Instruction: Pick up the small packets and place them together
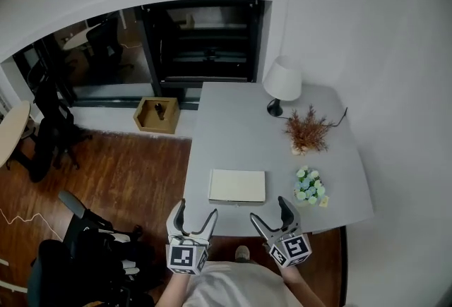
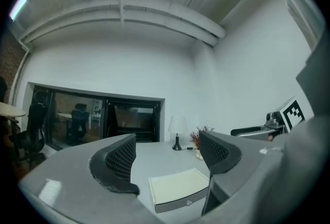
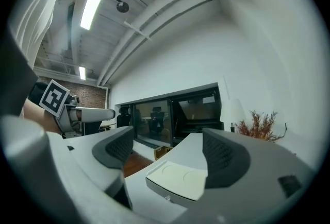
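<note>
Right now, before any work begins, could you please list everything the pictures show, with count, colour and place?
table: one, grey, against the white wall
flat box: one, cream, at the table's near edge
lamp: one, white shade on a black base, at the table's far side
dried plant: one, reddish-brown, near the lamp
flower bunch: one, pale blue and white, right of the flat box
small yellow item: one, beside the flower bunch; too small to identify
wooden box: one, light brown, on the floor left of the table
left hand-held gripper: one, grey, open, empty, before the flat box
right hand-held gripper: one, grey, open, empty, beside the left one
</note>
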`<act>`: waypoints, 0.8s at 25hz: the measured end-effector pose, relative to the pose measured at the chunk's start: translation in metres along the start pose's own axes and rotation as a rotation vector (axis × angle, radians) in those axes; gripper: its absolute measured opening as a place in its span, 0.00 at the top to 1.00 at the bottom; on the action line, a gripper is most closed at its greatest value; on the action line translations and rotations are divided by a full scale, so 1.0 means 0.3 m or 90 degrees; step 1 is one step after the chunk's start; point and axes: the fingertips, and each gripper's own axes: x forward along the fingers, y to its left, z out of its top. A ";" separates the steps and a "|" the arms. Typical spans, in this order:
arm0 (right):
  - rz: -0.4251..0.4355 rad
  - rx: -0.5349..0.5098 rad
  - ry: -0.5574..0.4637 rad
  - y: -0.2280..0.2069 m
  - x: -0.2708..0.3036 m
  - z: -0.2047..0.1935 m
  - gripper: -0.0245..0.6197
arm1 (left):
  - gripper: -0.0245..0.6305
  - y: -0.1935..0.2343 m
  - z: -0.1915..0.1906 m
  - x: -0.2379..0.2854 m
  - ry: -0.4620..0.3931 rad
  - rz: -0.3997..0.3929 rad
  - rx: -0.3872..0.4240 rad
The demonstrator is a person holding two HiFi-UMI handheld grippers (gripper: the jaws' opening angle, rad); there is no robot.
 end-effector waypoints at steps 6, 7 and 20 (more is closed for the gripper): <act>-0.063 0.045 0.029 -0.072 0.094 -0.046 0.32 | 0.40 0.064 -0.049 0.138 0.026 -0.036 -0.012; -0.067 0.053 0.045 -0.064 0.110 -0.074 0.32 | 0.40 0.071 -0.051 0.160 0.032 -0.051 -0.010; -0.060 0.184 0.444 0.034 0.236 -0.798 0.52 | 0.41 0.208 -0.096 0.233 0.047 -0.111 -0.064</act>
